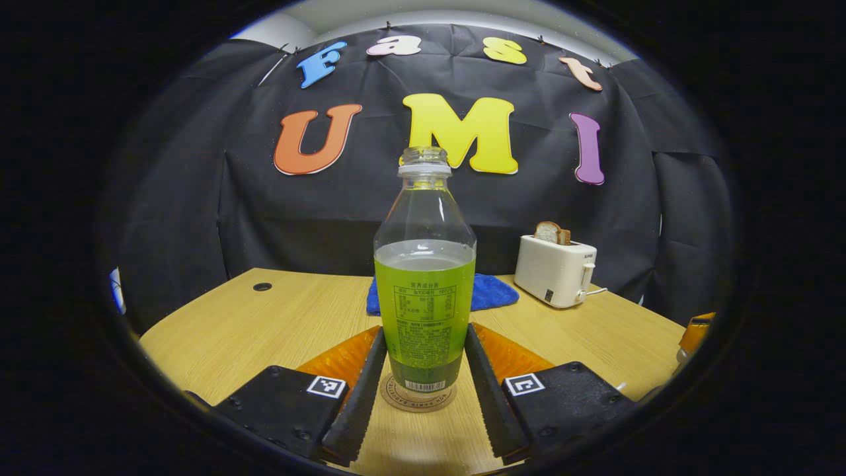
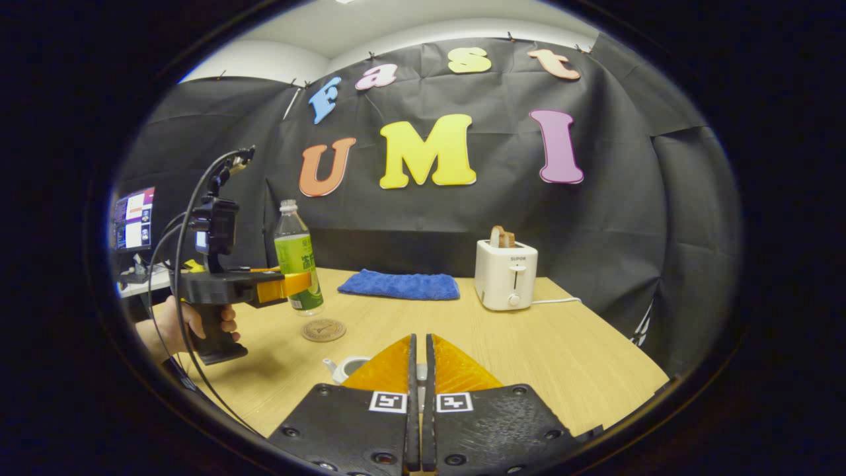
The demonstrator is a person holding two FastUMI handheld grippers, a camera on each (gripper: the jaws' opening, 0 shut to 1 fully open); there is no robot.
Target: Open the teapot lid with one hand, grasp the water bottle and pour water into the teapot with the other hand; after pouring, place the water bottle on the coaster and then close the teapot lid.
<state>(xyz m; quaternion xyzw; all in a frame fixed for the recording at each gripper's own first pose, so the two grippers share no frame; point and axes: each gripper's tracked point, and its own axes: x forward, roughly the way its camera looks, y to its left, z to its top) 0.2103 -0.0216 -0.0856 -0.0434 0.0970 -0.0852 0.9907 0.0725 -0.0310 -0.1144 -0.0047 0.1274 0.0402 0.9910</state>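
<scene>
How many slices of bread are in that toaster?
1 that I can make out: a browned slice sticking up from the top of the white toaster, which stands on the table near the back wall, right of the blue cloth. A second could sit hidden lower in a slot.

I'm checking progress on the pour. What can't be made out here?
- Teapot: right gripper view, mostly hidden behind the right gripper; lid on or off, unclear.
- Water bottle base: left gripper view, over the coaster, held in the left gripper; resting or lifted, unclear.
- Monitor: right gripper view, at the left edge, too small.
</scene>
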